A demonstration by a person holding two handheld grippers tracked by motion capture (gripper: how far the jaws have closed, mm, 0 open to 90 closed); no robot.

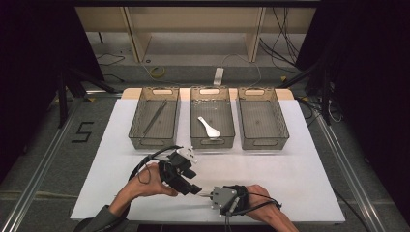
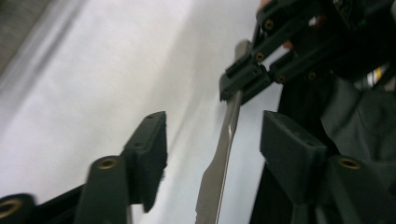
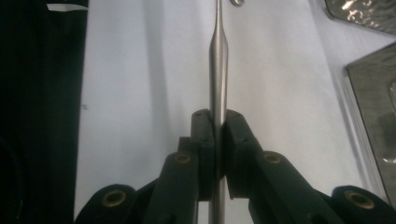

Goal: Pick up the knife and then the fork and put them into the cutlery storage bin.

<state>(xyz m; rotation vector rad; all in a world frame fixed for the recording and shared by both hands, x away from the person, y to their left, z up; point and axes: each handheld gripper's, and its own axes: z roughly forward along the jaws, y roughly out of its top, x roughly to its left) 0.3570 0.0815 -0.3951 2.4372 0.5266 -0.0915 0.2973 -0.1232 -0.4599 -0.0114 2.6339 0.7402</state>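
High view: nearest the person, the right gripper (image 1: 207, 195) and the left gripper (image 1: 194, 189) meet tip to tip low on the white table cover (image 1: 300, 174), both forearms coming in from the bottom edge. Between them runs a slim metal utensil (image 1: 205, 195), lifted off the cover. In the right gripper view the jaws are pressed together on the utensil's handle (image 3: 218, 93), which runs straight up between the pads. In the left gripper view the left gripper's (image 2: 212, 140) jaws stand spread, with the flat metal strip (image 2: 224, 149) passing between them and touching neither pad; farther along it the right gripper (image 2: 245, 77) clamps it.

Beyond the hands, three clear trays sit side by side across the far half of the cover. The left tray (image 1: 139, 126) holds a long thin metal tool (image 1: 154, 117), the middle tray (image 1: 230, 121) holds a white spoon (image 1: 208, 126), and the right tray (image 1: 283, 123) sits next to it.

Past the table lie a grey floor with loose cables (image 1: 285, 43), a yellow tape roll (image 1: 157, 72), and the legs of a pale wooden bench (image 1: 138, 38). Dark curtains flank both sides.
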